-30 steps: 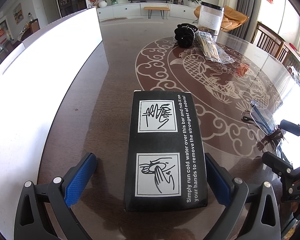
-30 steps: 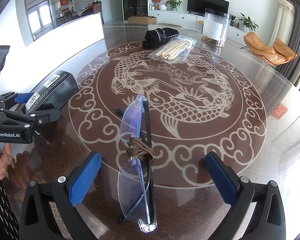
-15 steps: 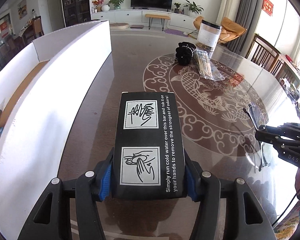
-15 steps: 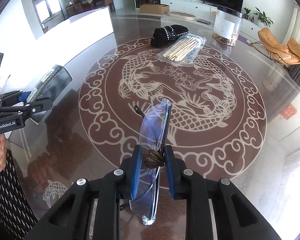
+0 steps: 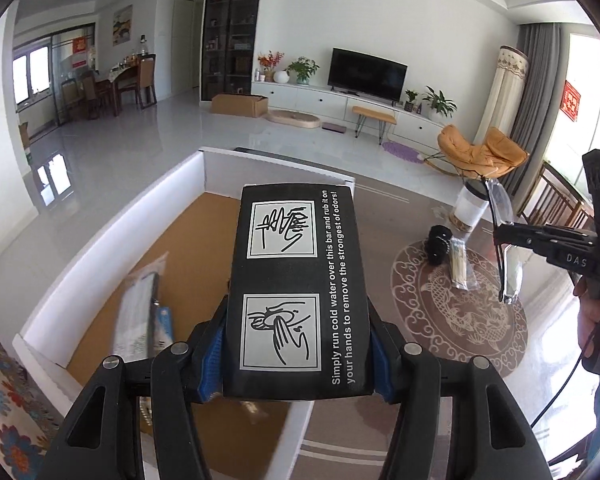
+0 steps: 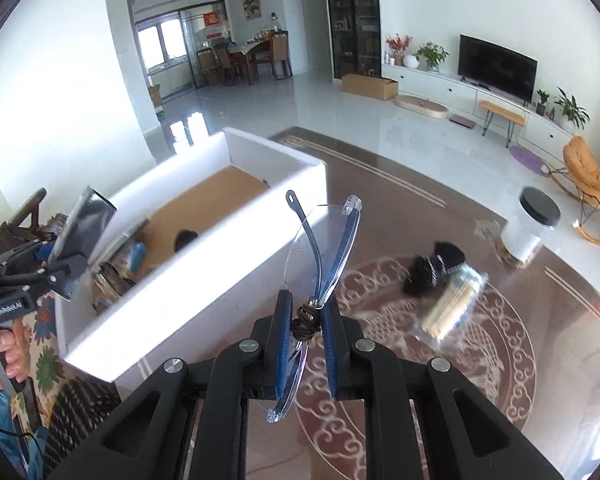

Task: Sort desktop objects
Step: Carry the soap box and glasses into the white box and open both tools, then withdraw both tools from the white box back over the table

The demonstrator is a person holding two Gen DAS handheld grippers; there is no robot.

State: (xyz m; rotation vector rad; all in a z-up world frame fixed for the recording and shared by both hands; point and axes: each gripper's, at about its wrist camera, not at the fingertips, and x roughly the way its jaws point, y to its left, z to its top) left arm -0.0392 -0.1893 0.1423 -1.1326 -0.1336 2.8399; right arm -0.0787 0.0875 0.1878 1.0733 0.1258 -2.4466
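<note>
My left gripper (image 5: 296,344) is shut on a black box (image 5: 296,280) with white hand-washing pictures and holds it in the air above the white-walled cardboard bin (image 5: 100,236). My right gripper (image 6: 306,328) is shut on folded clear glasses (image 6: 324,248) with a brown cord tied round them, lifted above the table to the right of the bin (image 6: 204,300). The right gripper with the glasses (image 5: 504,240) also shows in the left wrist view, and the left gripper with the box (image 6: 80,236) in the right wrist view.
The bin holds several packets (image 5: 140,308) and a dark item (image 6: 186,238). On the brown fish-pattern table (image 5: 460,312) lie a black pouch (image 6: 436,266), a bag of wooden sticks (image 6: 452,308) and a clear jar with a black lid (image 6: 530,228). A patterned cloth (image 5: 4,384) lies left of the bin.
Both grippers rose from the table with their loads. The left one carried the black box left, over the bin. The right one carried the glasses up and toward the bin.
</note>
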